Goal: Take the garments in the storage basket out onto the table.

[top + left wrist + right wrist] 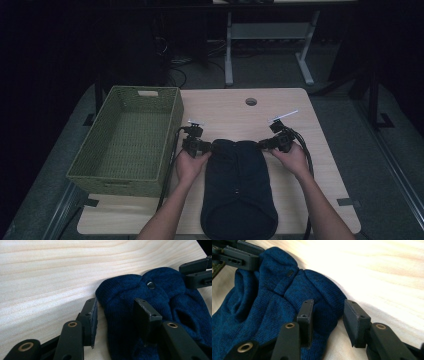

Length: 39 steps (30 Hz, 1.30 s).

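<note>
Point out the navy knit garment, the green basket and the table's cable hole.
navy knit garment [237,185], high view, middle of the fabric.
green basket [172,125], high view, right wall.
cable hole [251,102], high view, its centre.

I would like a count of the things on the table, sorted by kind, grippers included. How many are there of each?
Knitted garment, dark blue: 1
Woven basket, green: 1
Grippers, left gripper and right gripper: 2
Total: 4

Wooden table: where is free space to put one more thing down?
Bare wooden table lies beyond the dark blue knitted garment, around the round hole, and right of the right claw. Crowded near the green woven basket and left claw.
</note>
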Each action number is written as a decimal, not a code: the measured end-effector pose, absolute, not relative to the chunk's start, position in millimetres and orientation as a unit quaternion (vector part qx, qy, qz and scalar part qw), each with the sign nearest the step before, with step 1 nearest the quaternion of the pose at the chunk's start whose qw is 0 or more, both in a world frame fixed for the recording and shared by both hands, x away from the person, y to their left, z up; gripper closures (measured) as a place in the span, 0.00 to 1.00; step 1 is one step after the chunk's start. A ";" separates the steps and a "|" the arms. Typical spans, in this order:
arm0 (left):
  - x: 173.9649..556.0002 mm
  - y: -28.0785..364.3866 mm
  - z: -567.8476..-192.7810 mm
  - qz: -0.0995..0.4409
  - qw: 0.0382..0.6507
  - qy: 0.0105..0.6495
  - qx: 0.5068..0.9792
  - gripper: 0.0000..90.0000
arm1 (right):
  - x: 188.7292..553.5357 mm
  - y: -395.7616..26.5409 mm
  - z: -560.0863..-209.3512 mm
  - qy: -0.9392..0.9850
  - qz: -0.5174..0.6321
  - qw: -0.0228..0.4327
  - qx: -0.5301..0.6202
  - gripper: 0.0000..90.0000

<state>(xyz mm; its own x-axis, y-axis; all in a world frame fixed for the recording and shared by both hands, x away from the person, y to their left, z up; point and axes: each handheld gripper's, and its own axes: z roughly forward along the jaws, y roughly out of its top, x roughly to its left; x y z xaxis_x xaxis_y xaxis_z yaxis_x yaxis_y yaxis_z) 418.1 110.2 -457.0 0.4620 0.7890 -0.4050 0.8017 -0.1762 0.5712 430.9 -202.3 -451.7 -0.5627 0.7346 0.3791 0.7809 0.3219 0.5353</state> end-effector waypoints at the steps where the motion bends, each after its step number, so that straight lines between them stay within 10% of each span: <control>1: 418.1 110.2 -457.0 -0.008 0.378 0.519 0.767 0.61 | 431.1 -201.3 -452.5 -0.812 -0.348 0.034 -0.467 0.67; 39: 418.4 104.7 -450.2 -0.007 0.378 0.495 0.783 0.91 | 430.1 -202.4 -449.3 -0.813 -0.352 0.050 -0.461 0.88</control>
